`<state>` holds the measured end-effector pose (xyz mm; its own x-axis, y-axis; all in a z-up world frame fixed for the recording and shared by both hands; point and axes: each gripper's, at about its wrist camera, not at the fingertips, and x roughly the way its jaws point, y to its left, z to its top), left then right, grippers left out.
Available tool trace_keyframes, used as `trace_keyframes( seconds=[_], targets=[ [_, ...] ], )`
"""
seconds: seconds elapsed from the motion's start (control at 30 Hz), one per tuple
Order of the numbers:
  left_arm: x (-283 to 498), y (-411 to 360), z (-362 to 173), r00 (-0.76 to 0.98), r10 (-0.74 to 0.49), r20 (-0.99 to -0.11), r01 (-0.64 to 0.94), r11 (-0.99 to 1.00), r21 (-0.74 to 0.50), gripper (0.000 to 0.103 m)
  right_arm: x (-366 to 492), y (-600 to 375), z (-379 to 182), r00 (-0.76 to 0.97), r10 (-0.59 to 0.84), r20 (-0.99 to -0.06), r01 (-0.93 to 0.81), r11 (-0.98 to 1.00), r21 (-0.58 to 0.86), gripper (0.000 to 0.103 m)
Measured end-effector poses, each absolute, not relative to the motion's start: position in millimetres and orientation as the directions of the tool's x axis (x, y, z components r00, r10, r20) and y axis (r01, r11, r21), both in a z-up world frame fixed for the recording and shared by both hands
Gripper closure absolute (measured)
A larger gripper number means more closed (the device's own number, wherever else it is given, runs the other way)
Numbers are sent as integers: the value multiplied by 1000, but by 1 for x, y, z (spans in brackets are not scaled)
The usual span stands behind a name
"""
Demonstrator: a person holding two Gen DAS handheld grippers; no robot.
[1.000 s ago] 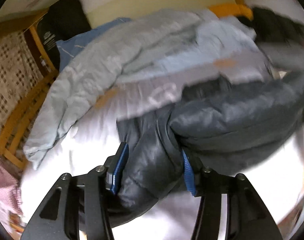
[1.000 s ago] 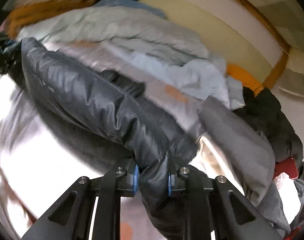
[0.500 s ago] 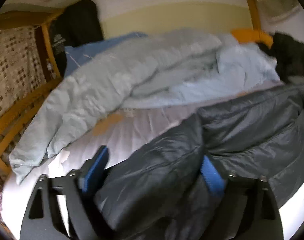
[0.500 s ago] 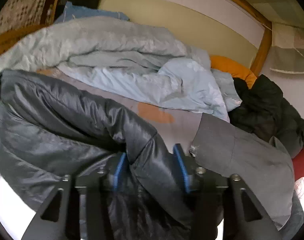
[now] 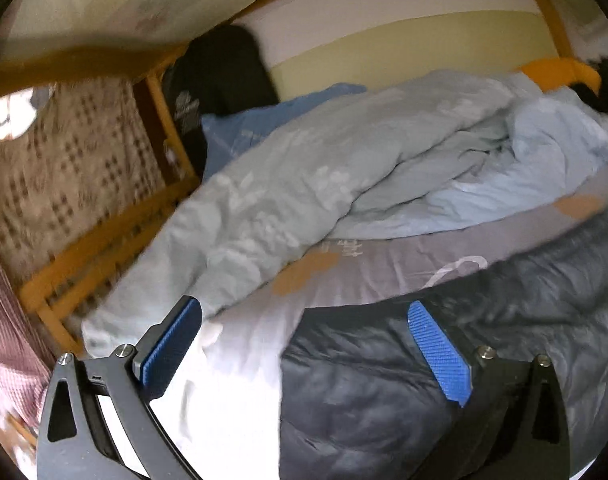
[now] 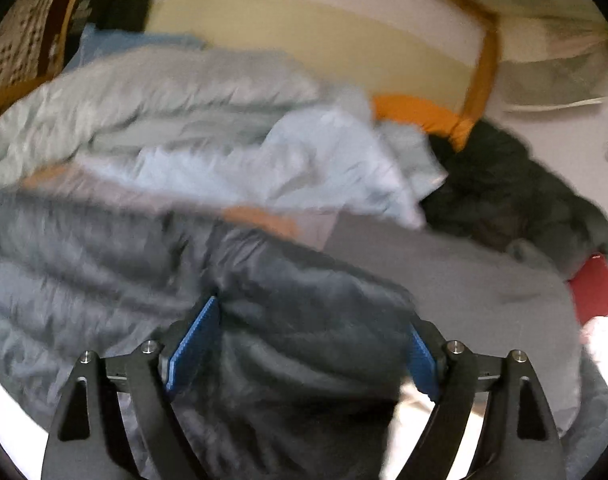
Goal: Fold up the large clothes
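Bedding fills most of both views: one bed point(image 5: 384, 280) with a pale printed sheet, one rumpled light-blue duvet point(image 5: 344, 184) heaped along its far side, and one blue pillow point(image 5: 272, 120) behind that. One dark grey quilted puffer jacket point(image 5: 384, 392) lies on the sheet at the near edge, spread across the lower right of the left wrist view and the lower left and middle of the right wrist view. One plain grey garment point(image 6: 456, 280) lies just right of it, with a black jacket point(image 6: 512, 184), an orange item point(image 6: 420, 114) and a red item point(image 6: 596, 288) beyond.

A second ago both pairs of fingers pinched folds of the puffer jacket; now the left gripper point(image 5: 304, 344) has its fingers spread wide and still opening, the jacket lying loose beneath and past the right one, none of it pressed. The right gripper point(image 6: 308, 344) is likewise opening, jacket fabric bulging between the fingers; whether the blue pads still touch it is unclear.

Motion blur smears the right wrist view. The jacket's sleeves and collar cannot be made out, and its near edge is cut off.
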<state>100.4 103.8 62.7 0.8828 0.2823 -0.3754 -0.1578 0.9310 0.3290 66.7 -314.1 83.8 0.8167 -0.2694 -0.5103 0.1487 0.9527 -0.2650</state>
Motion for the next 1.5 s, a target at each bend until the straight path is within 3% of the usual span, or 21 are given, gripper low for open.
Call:
trace_keyframes(
  seconds=[0.03, 0.07, 0.1, 0.13, 0.17, 0.2, 0.27, 0.43, 0.53, 0.63, 0.7, 0.8, 1.03, 1.17, 1.27, 1.33, 1.4, 1.47, 1.5],
  targets=[
    [99, 109, 65, 884, 265, -386, -149, 941, 304, 1, 62, -317, 90, 837, -263, -480, 160, 956, -246, 17],
    [97, 116, 68, 889, 214, -404, -114, 959, 259, 16, 57, -322, 98, 860, -249, -446, 172, 963, -206, 17],
    [97, 119, 69, 887, 141, -439, -52, 977, 208, 44, 53, -328, 104, 875, -219, -432, 168, 974, -152, 35],
    [99, 123, 69, 864, 63, -500, 14, 989, 149, 53, 53, -332, 106, 880, -171, -443, 138, 985, -105, 72],
    [103, 125, 67, 837, 14, -547, 47, 994, 97, 64, 58, -336, 106, 866, -82, -493, 73, 997, -37, 85],
    [106, 129, 63, 816, -37, -577, 67, 997, 32, 66, 65, -340, 101, 840, -26, -542, 40, 999, 15, 93],
    [115, 129, 52, 785, -79, -614, 82, 996, -22, 68, 73, -346, 89, 813, 3, -582, 37, 998, 57, 93],
    [157, 117, 10, 766, 78, -638, 10, 991, 134, 62, 105, -352, 48, 749, -51, -661, 77, 997, 11, 93],
    [177, 122, -13, 723, 73, -687, -7, 995, 98, 57, 122, -351, 31, 721, -59, -690, 84, 996, 2, 93],
    [187, 131, -28, 698, 58, -714, -39, 998, 44, 43, 142, -348, 0, 643, -135, -754, 117, 990, -77, 94],
    [191, 135, -41, 670, 21, -742, -43, 999, -11, 39, 149, -357, -17, 617, -95, -782, 138, 990, -12, 94],
    [193, 131, -60, 655, -5, -756, -62, 996, -61, 36, 150, -371, -34, 624, -72, -778, 204, 976, 73, 94],
    [197, 127, -62, 635, 1, -772, -55, 998, -44, 34, 148, -371, -43, 636, -92, -766, 213, 975, 59, 94],
    [194, 121, -57, 646, 53, -761, -64, 998, 15, 33, 144, -353, -40, 629, -200, -751, 241, 969, -56, 91],
    [185, 129, -35, 708, 119, -696, -119, 992, 49, 38, 148, -348, -34, 612, -221, -759, 208, 971, -115, 91],
    [167, 131, 1, 804, 174, -568, -150, 985, 88, 40, 145, -349, -15, 610, -244, -754, 214, 967, -139, 91],
    [144, 129, 42, 878, 131, -460, -112, 991, 68, 40, 129, -348, 17, 682, -223, -697, 217, 971, -98, 89],
    [120, 120, 74, 916, 44, -398, -37, 999, 24, 46, 109, -347, 55, 761, -121, -638, 164, 986, 8, 78],
    [110, 113, 84, 920, -18, -392, 18, 1000, -4, 60, 101, -344, 70, 782, -79, -618, 131, 991, 40, 65]
  ],
)
